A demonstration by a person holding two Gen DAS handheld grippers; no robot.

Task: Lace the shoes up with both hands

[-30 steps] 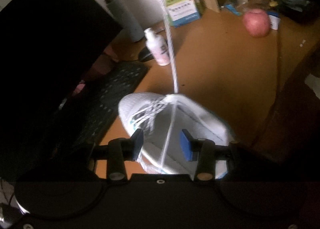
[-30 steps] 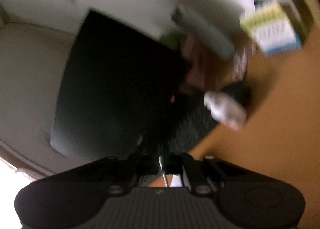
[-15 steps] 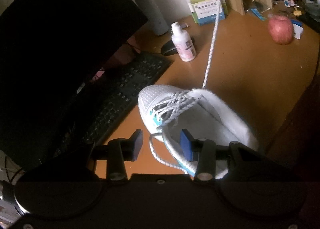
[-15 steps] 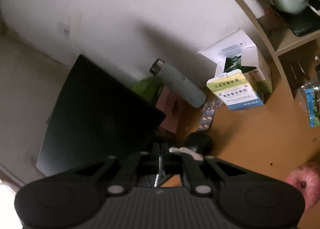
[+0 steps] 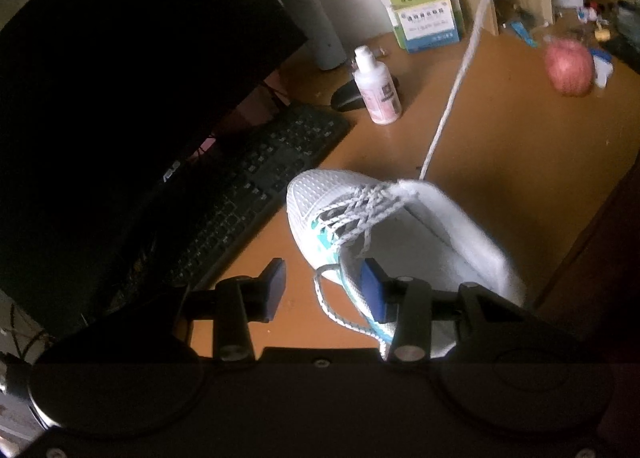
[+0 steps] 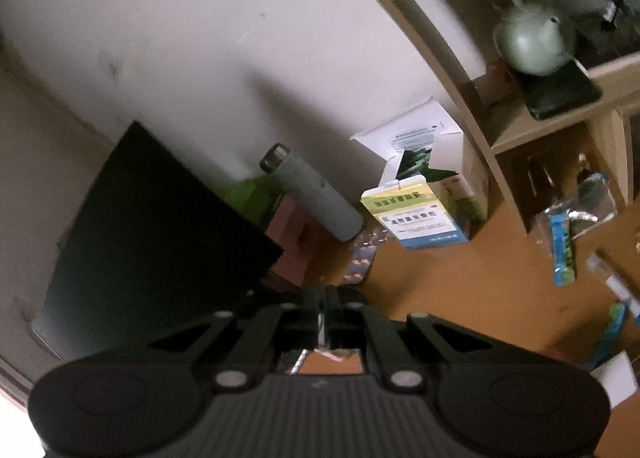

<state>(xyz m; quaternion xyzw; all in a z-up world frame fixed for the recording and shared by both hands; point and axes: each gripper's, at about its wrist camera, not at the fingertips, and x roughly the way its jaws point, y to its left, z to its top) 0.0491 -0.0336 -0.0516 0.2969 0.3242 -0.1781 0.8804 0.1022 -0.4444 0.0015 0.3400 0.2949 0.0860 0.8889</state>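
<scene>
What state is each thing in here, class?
Left gripper: opening, loose lace end between its fingers, ungripped.
Right gripper: opening, lace between them, taut up from the shoe.
Shoe: laced partway, on desk.
Carton: flap open.
Monitor: dark.

Bare desk right of shoe gives widest passage, out to apple at far right. Taut lace slants across it from shoe collar up to far right. Left blocked: keyboard just beside shoe toe, monitor behind it. Far side crowded: lotion bottle, mouse, flask, box, shelf unit. Narrow bare strip near left of shoe, slack lace loop lying in it.
</scene>
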